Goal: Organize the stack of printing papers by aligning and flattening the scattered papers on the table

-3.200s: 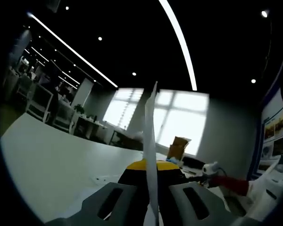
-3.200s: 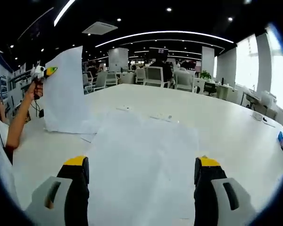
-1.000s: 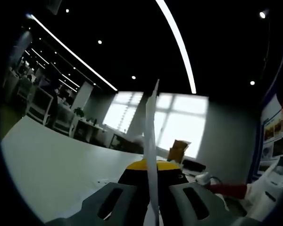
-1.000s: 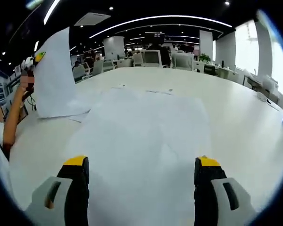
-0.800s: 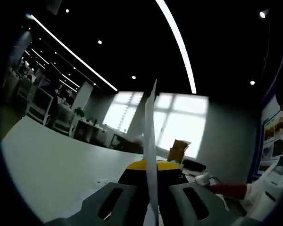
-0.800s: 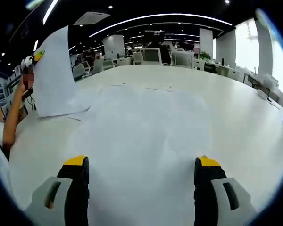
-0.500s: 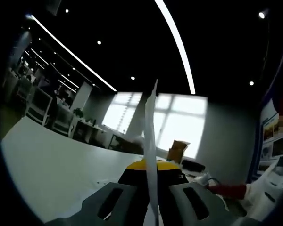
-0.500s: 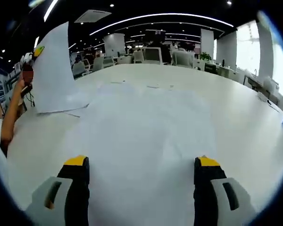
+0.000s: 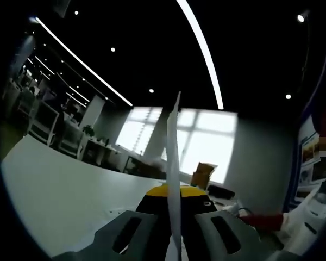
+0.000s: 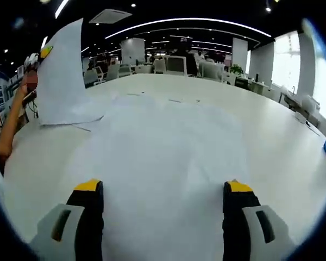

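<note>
A single white sheet [image 9: 174, 163] runs edge-on up the middle of the left gripper view, pinched between the yellow-tipped jaws of my left gripper [image 9: 175, 191], which is shut on it. In the right gripper view that same sheet [image 10: 65, 76] hangs upright at the far left, its lower edge resting on the table, with the left gripper [image 10: 43, 53] at its top corner. Several loose white papers [image 10: 168, 136] lie flat and overlapping on the white table [image 10: 288, 141]. My right gripper [image 10: 162, 187] is open just above them, its jaws wide apart with nothing held.
A person's forearm [image 10: 10, 130] reaches up at the left edge, and a red sleeve [image 9: 263, 220] shows low right. Office chairs [image 10: 174, 64] line the table's far side. A cardboard box [image 9: 204, 173] stands beyond the table near bright windows.
The right gripper view has crept slightly forward and lower over the flat papers. The left gripper still holds the sheet upright in the same place.
</note>
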`<act>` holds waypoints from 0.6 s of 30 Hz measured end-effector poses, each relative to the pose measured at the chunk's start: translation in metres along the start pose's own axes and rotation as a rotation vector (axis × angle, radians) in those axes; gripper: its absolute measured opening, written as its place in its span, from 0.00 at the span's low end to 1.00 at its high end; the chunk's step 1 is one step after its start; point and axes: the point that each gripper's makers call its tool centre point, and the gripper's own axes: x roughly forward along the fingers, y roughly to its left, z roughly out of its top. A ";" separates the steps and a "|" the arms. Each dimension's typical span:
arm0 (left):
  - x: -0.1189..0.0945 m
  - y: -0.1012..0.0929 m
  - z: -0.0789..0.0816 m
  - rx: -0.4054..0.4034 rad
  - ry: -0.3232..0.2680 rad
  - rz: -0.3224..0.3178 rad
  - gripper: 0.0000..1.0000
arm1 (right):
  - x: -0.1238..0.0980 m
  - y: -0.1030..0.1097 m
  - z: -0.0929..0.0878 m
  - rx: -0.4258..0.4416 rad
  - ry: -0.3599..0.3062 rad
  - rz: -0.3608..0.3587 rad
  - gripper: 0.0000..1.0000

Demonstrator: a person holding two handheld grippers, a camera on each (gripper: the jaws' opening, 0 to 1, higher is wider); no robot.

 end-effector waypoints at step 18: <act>0.000 -0.003 0.001 0.002 -0.008 0.002 0.06 | 0.000 0.004 0.000 -0.005 -0.017 0.009 0.77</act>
